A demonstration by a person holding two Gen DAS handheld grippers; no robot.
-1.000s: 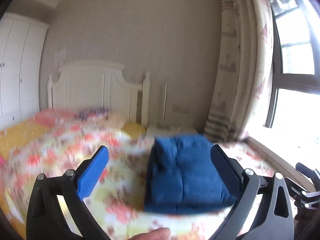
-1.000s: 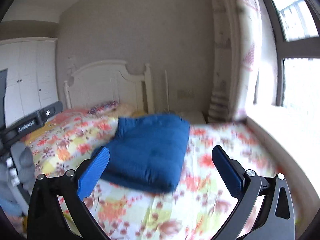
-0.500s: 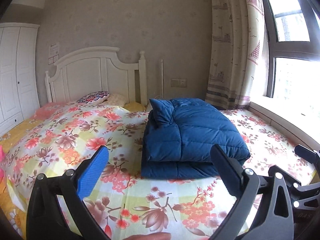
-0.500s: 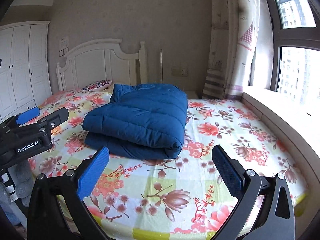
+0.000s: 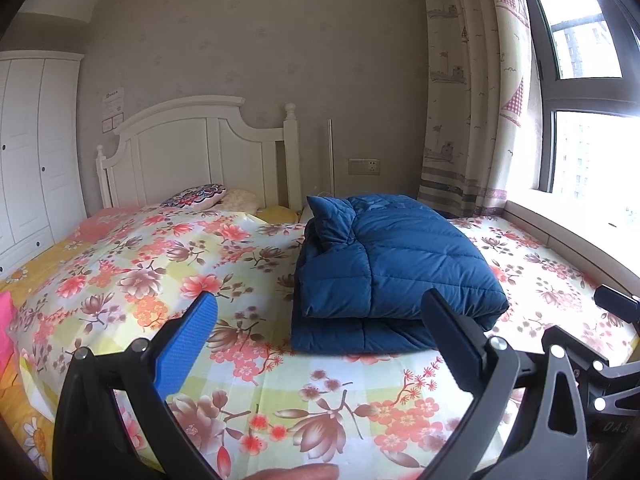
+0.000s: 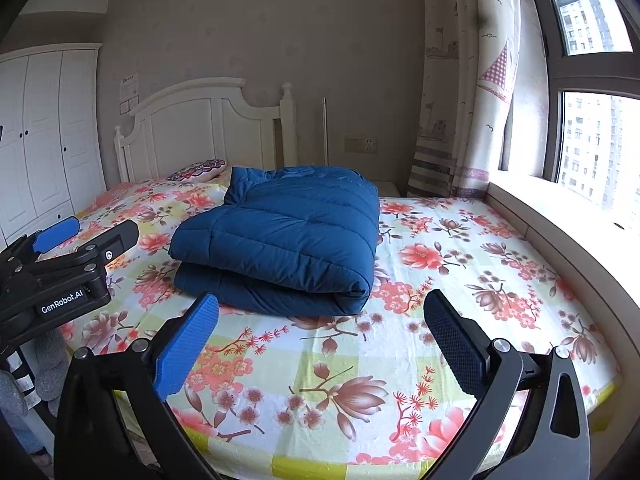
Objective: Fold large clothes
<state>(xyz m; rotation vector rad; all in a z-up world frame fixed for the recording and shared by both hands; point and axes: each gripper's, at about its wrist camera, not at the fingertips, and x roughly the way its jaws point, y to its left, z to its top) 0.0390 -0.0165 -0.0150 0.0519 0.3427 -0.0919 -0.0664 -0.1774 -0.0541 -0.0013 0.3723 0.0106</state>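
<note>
Bedroom with beige wallpaper: a bed (image 5: pixel 120 280) under a floral sheet is filling most of both views, its white headboard (image 5: pixel 192 152) standing against the far wall at 12 o'clock. One blue quilted jacket (image 5: pixel 384 264), folded into a thick rectangular bundle of stacked layers, is lying on the sheet near the middle of the bed, its collar end pointing toward the headboard; in the right wrist view the same jacket (image 6: pixel 280 236) is sitting at about 11 o'clock from the claw. Left claw (image 5: pixel 320 332) is hovering above the near edge of the bed, its two fingers spread wide apart and gripping nothing, the jacket showing just beyond its far finger. Right claw (image 6: pixel 322 328) is likewise hanging over the sheet with fingers wide apart and holding nothing, well apart from the jacket. Patterned pillow (image 5: pixel 196 196) is resting at the head of the bed, at 11 o'clock from the jacket. White wardrobe (image 5: pixel 36 152) is standing at 9 o'clock. Printed curtain (image 5: pixel 472 100) is hanging beside the window (image 5: pixel 592 120) at 2 o'clock.
</note>
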